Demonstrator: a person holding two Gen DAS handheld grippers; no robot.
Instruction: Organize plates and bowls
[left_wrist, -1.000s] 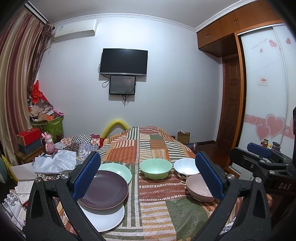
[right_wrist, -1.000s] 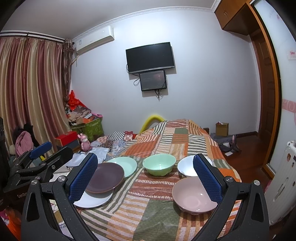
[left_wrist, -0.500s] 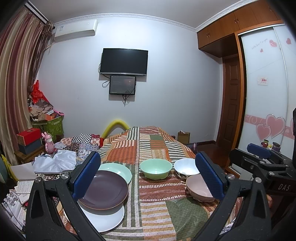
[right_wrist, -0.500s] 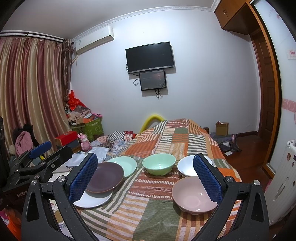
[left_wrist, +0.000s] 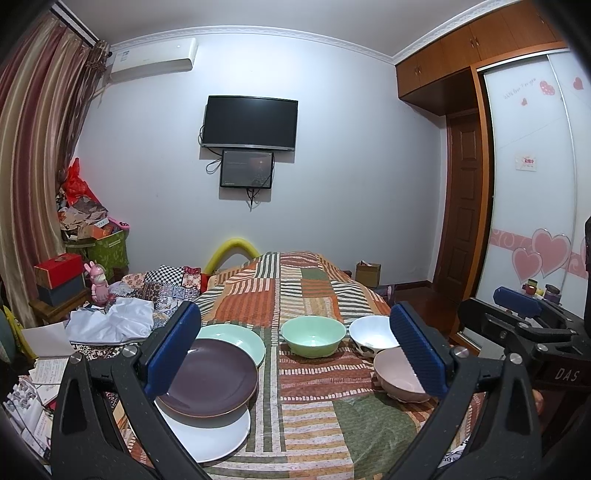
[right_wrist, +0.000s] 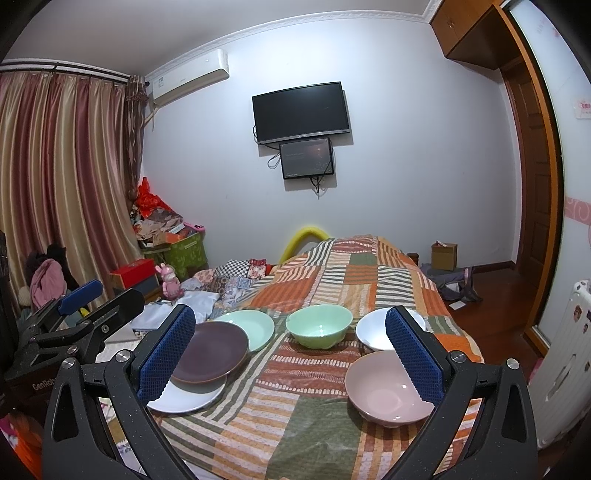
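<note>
holding both grippers spread wide above the near end of the bed (left_wrist: 306, 424), i grasp nothing yet, and no dish looks sorted. the patchwork quilt (right_wrist: 354, 273) is soft and wrinkled, so i judge any dish set down on it may rock; i would lower things flat and let go late. between and ahead of the left gripper (left_wrist: 295, 350) lie the plates: a purple plate (left_wrist: 210, 373) overlapping a white plate (left_wrist: 214, 432) below it and a pale green plate (left_wrist: 236, 336) behind it, all just inside my left pad. to stack them well i would take the purple one by its free rim, lift clear, then seat it squarely, largest underneath. the right gripper (right_wrist: 291, 354) has its pads apart too; the pink bowl (right_wrist: 388, 387) sits just inside its right pad, the white bowl (right_wrist: 373, 332) behind that, touching or nearly so, and the green bowl (right_wrist: 319, 325) stands alone between the fingers, further off. nesting bowls calls for a rim grip and a straight drop, i think, since glazed ware may slip on these pads. beyond the fingertips a dark television (left_wrist: 251, 122) hangs on the white wall, a smaller screen (left_wrist: 246, 168) under it; striped curtains (right_wrist: 66, 177) hang far left of the fingers, a wooden door (left_wrist: 465, 206) far right.
</note>
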